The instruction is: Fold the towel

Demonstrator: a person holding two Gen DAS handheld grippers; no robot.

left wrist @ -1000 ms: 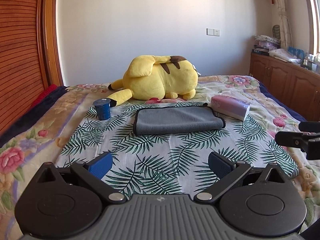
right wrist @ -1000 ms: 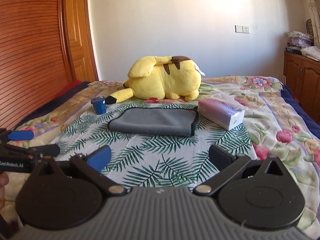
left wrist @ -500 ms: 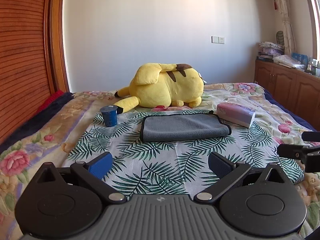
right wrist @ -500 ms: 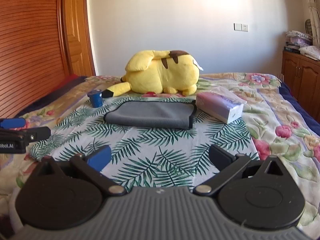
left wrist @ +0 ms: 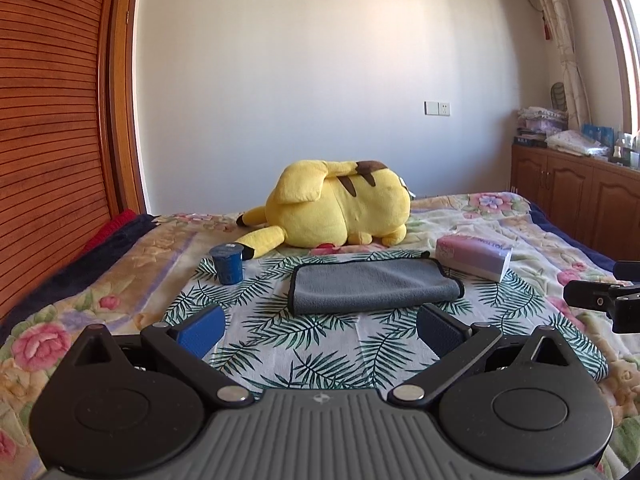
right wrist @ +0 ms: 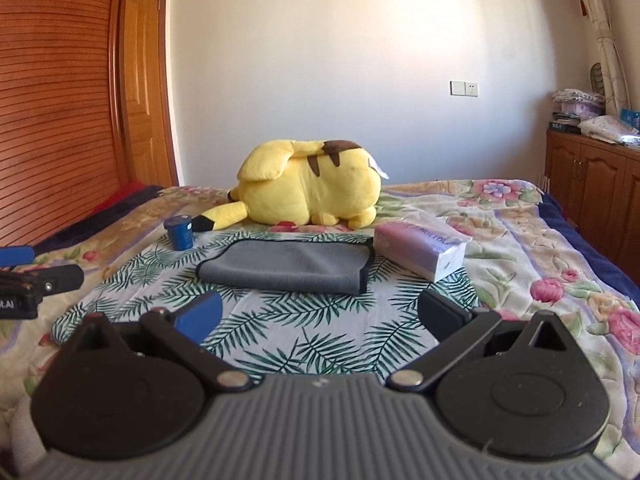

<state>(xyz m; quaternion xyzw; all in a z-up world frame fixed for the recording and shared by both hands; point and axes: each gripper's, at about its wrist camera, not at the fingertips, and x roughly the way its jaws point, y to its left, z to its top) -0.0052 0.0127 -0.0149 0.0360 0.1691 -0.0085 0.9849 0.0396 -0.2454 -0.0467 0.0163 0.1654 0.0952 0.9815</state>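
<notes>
- While both grippers hang above the palm-leaf cloth (left wrist: pixel 320 344) on the bed, the grey towel (left wrist: pixel 372 286) lies flat ahead of them, already doubled over once by the look of its rounded fold on one side, and nothing is touching it.
- The left gripper (left wrist: pixel 320 326) has its jaws spread wide with nothing between them; the right gripper (right wrist: pixel 320 314) is likewise wide apart and empty.
- Compared with a second ago, both cameras have tipped upward: more wall shows, and the towel sits a little larger and closer in each view.
- In the left view the towel has slid from just left of centre to slightly right of centre, so this gripper has drifted leftward as it came in.
- The towel itself has not shifted: it keeps the same place between the blue cup (left wrist: pixel 227 266) on its left and the tissue pack (left wrist: pixel 474 256) at its right corner, in front of the yellow plush toy (left wrist: pixel 340 210).
- My reading: this is the approach, and no folding has begun in this stretch; the grasp of the near edge or corners is yet to come.
- The tissue pack sits just beside the towel's right corner, so the right gripper has little room there.
</notes>
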